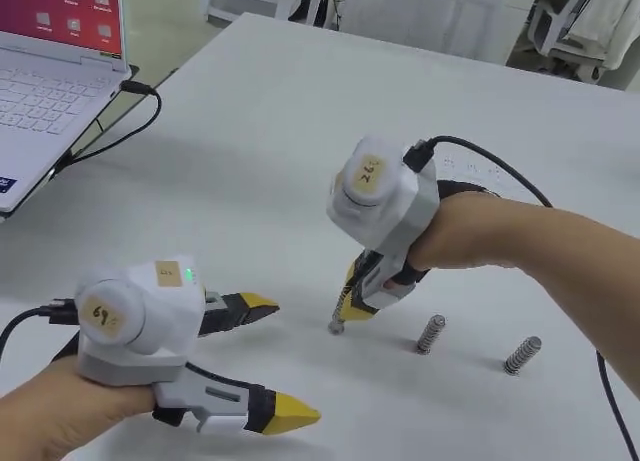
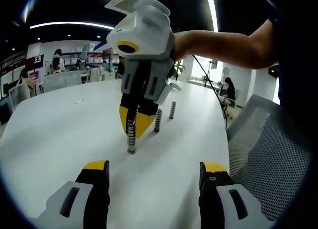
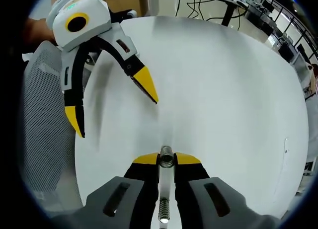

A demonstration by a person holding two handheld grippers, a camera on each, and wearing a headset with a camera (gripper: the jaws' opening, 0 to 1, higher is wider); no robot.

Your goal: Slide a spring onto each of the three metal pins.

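My right gripper [image 1: 348, 307] points down at the white table [image 1: 250, 161], shut on a spring [image 1: 337, 325] that stands upright with its lower end touching the table. In the left gripper view that spring [image 2: 131, 132] sits between the right gripper's yellow tips. It also runs up the gap of the right gripper [image 3: 167, 160], spring end [image 3: 167, 156] showing. Two more springs [image 1: 430, 333] [image 1: 522, 354] stand upright to the right. My left gripper [image 1: 280, 361] hovers open at the lower left, jaws wide apart and holding nothing, aimed at the held spring.
An open laptop [image 1: 50, 51] sits at the table's far left with a black cable [image 1: 130, 131] trailing from it. A cable [image 1: 500, 171] runs from the right gripper. A mesh office chair [image 2: 268, 154] stands by the table edge. Desks and seated people are in the background.
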